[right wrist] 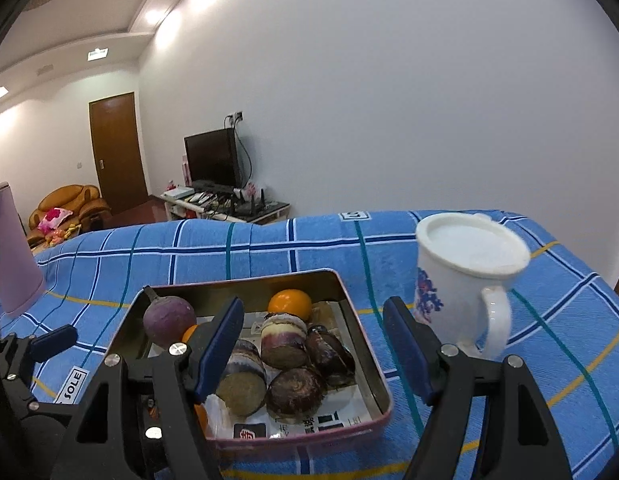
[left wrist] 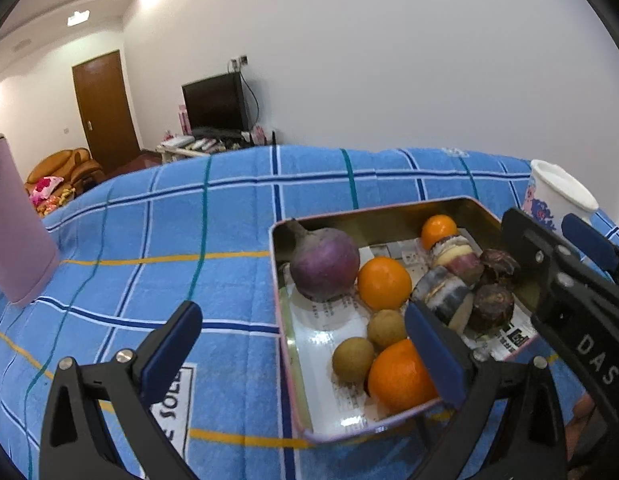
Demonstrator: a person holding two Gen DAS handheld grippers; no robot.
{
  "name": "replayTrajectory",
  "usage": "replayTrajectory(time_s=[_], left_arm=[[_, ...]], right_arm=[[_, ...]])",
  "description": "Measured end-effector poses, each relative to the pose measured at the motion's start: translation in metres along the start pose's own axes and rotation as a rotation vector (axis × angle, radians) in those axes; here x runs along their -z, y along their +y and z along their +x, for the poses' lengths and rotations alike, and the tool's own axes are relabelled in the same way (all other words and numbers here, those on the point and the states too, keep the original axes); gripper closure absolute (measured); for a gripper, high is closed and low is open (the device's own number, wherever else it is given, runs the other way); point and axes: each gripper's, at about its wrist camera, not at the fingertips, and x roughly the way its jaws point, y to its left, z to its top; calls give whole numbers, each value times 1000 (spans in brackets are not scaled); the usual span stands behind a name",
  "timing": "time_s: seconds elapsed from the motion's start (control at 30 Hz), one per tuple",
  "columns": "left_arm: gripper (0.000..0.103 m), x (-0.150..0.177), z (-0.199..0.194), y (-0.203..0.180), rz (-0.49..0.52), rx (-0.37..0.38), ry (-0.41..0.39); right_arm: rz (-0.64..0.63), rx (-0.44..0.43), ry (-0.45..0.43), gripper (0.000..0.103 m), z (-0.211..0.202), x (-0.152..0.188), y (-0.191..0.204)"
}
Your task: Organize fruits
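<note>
A metal tin (left wrist: 389,212) (right wrist: 361,344) with a pink rim sits on the blue checked cloth. It holds a purple turnip (left wrist: 324,262) (right wrist: 168,320), three oranges (left wrist: 384,282) (right wrist: 290,303), two brown round fruits (left wrist: 353,359), several cut purple tuber pieces (left wrist: 445,294) (right wrist: 283,340) and dark chestnut-like pieces (left wrist: 491,307) (right wrist: 295,394). My left gripper (left wrist: 305,354) is open and empty, hovering over the tin's near left edge. My right gripper (right wrist: 313,354) is open and empty above the tin's right half; it also shows in the left wrist view (left wrist: 549,248).
A white mug (right wrist: 465,276) (left wrist: 557,196) with a blue and red pattern stands right of the tin. A pink container (left wrist: 13,232) (right wrist: 11,252) stands at the far left. The cloth-covered table (left wrist: 169,240) ends ahead; a TV, door and sofa lie beyond.
</note>
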Motion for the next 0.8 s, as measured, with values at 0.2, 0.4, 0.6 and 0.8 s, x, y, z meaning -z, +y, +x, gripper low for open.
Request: replayTrajectory(time_s=[0.2,0.4,0.6,0.8], left_arm=[[0,13,-32,5,-7,-7,-98],[0,22,-56,14,-14,-1,-174],[0,30,-73,15,4,8,-228],[0,37,-89,20,13,17,-287]], right_arm=[[-2,29,-62,29,-24,7,2],[-31,31,-117,29,-55,17,5],[-30,44,-175,29,-82,26,5],[-42,55,-217,29,-99,30,10]])
